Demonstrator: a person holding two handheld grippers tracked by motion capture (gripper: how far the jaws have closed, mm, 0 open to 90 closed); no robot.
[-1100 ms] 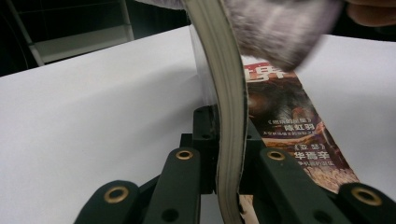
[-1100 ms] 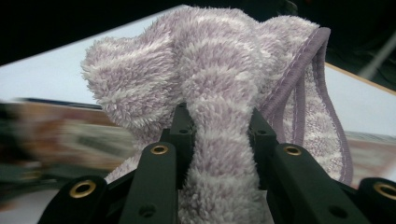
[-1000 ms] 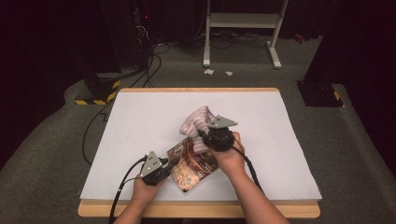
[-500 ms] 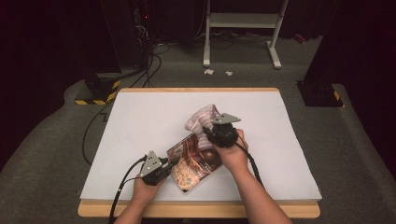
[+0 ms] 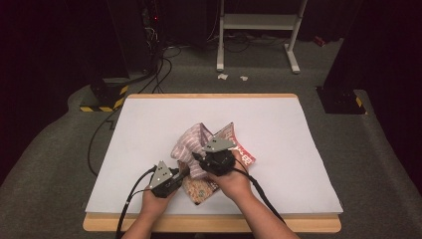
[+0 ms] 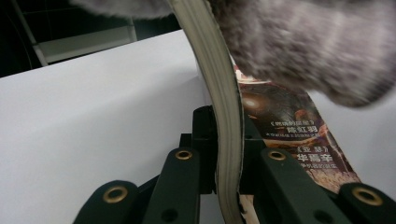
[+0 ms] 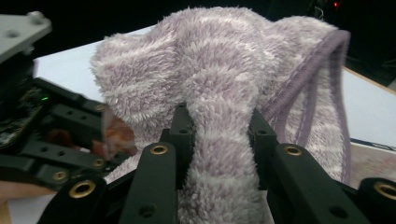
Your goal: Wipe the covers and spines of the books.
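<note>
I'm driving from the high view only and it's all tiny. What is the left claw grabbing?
Observer: The left claw is shut on the magazine's page edge; the pages bow upward between its jaws.
Operator: And my other claw?
Observer: The right claw pinches a bunched fold of the fuzzy striped towel.
Operator: Is the towel plain at the edge?
Observer: No, a smooth purple trim runs along its border.

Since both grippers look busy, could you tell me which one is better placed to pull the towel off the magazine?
The right gripper, probably: it is already shut on the striped towel. The left gripper is clamped on the magazine edge, steadying it.
</note>
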